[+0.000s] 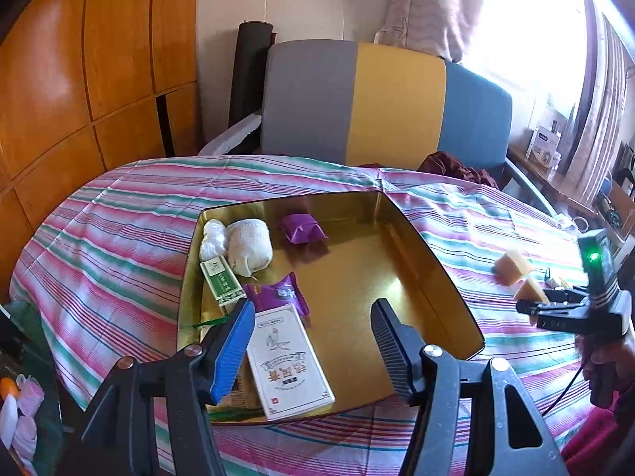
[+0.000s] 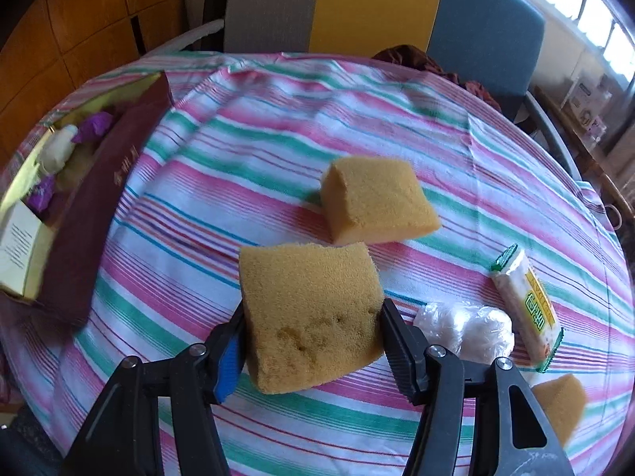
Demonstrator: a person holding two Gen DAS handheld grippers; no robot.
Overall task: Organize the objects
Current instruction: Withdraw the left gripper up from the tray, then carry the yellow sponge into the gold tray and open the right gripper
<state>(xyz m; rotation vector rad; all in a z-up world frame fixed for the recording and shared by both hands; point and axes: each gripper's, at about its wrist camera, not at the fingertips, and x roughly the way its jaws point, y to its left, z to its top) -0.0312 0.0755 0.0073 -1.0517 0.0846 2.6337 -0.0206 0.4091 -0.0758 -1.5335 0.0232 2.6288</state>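
My left gripper [image 1: 313,309] hovers open over the gold-lined tray [image 1: 397,261], with nothing between its fingers. In the tray lie a white box [image 1: 287,361], a green box [image 1: 222,281], a purple packet [image 1: 278,293], a purple wrapped piece [image 1: 301,228], a gauze roll [image 1: 250,248] and a white wrapped ball [image 1: 214,238]. My right gripper [image 2: 313,309] is shut on a yellow sponge [image 2: 309,309], held just above the striped cloth. A second sponge [image 2: 377,202] lies behind it and a third [image 2: 559,400] sits at the lower right. The tray's maroon wall [image 2: 91,198] stands at the left.
A plastic-wrapped white bundle [image 2: 468,329] and a yellow-green packet [image 2: 524,305] lie right of the held sponge. A grey, yellow and blue chair [image 1: 393,103] with dark red cloth [image 1: 456,166] stands behind the round table. Wooden panels [image 1: 79,79] are at the left.
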